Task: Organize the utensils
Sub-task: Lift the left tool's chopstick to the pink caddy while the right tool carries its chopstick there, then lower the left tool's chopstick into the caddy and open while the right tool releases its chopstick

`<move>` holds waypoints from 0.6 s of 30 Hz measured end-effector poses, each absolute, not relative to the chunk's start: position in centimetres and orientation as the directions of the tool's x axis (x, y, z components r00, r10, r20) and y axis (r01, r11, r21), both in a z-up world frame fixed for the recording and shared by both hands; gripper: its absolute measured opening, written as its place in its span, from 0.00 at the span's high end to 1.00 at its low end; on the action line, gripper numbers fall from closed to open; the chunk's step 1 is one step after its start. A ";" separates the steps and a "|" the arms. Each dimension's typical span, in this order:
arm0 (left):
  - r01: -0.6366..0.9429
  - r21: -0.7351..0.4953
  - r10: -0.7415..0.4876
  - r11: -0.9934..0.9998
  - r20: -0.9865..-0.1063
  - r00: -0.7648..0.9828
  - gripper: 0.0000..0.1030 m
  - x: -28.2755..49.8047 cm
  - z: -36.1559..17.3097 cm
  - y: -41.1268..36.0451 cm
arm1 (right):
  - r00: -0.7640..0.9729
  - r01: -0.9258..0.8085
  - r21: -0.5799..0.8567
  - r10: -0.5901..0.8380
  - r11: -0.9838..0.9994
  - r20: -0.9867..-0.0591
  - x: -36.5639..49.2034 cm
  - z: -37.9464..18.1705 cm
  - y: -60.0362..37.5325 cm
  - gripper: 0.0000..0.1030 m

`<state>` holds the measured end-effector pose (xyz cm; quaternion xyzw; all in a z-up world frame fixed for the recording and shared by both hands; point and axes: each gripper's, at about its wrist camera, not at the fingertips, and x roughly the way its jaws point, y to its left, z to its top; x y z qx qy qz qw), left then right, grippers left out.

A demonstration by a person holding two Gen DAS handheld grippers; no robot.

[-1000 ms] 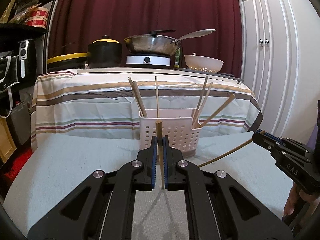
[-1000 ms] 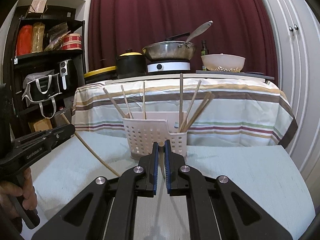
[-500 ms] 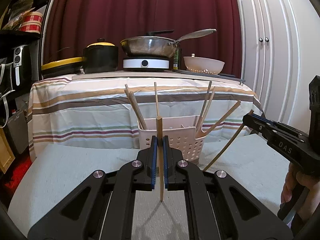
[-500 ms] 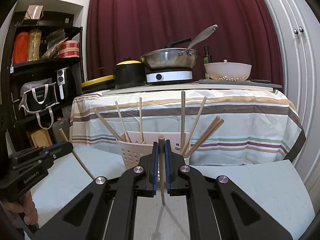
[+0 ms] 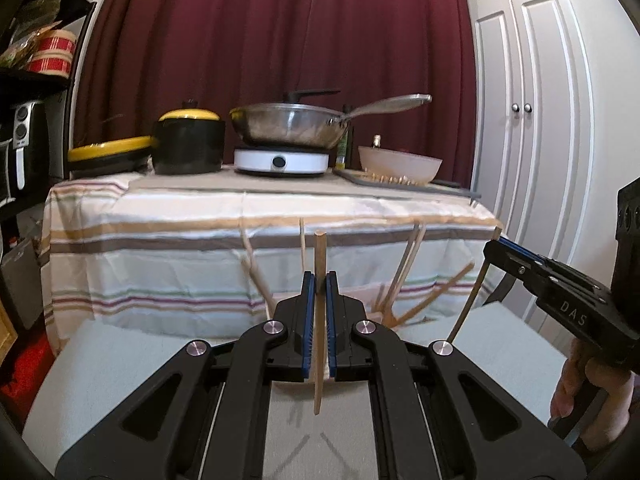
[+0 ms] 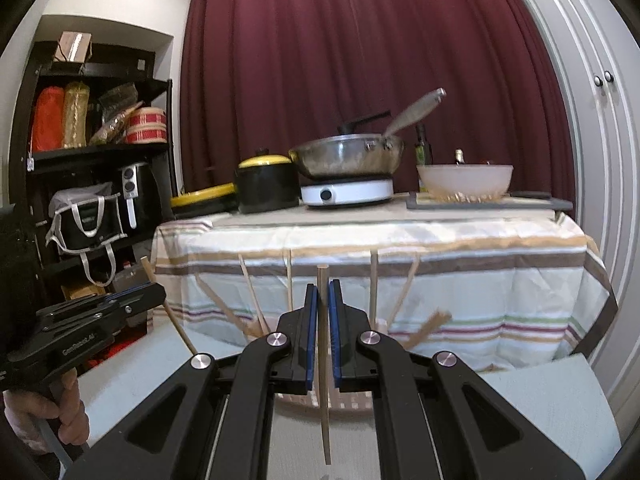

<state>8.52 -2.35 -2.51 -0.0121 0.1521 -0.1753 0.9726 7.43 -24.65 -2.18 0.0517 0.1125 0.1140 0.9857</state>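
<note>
My left gripper is shut on a wooden chopstick that stands upright, its tip hanging free above the table. My right gripper is shut on another wooden chopstick, also upright and off the table. The white perforated utensil basket sits just beyond and below both grippers, mostly hidden behind the fingers. Several chopsticks lean out of it. The right gripper also shows at the right of the left wrist view; the left gripper shows at the left of the right wrist view.
The pale grey table holds the basket. Behind it stands a striped-cloth table with a black pot, a pan on a hob and a bowl. A dark shelf stands left, white cupboard doors right.
Both grippers rose with their chopsticks, lifting the tips off the table, and moved closer to the basket, which has dropped low behind the fingers.
</note>
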 end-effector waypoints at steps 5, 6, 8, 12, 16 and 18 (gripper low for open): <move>0.357 -0.093 -0.369 0.929 -0.254 0.894 0.94 9.7 0.4 -2.3 | 0.961 -0.222 0.105 0.236 0.969 -0.145 8.4 0.5 -24.5 0.93; 0.361 -0.095 -0.374 0.928 -0.247 0.894 0.94 9.9 1.1 -2.3 | 0.963 -0.224 0.099 0.236 0.970 -0.129 8.8 1.2 -24.5 0.94; 0.366 -0.093 -0.377 0.926 -0.225 0.898 0.94 10.3 2.3 -2.4 | 0.967 -0.226 0.089 0.234 0.970 -0.099 9.5 2.4 -24.5 0.93; 0.362 -0.065 -0.368 0.930 -0.170 0.914 0.94 11.3 4.9 -2.7 | 0.971 -0.228 0.080 0.232 0.970 -0.054 10.9 4.4 -24.6 0.93; 0.354 -0.061 -0.359 0.933 -0.139 0.923 0.94 12.9 6.2 -3.0 | 0.974 -0.222 0.070 0.225 0.972 -0.032 12.8 5.3 -24.4 0.94; 0.348 -0.060 -0.354 0.935 -0.141 0.925 0.94 13.8 6.3 -3.3 | 0.975 -0.218 0.063 0.220 0.974 -0.034 13.7 5.2 -24.2 0.93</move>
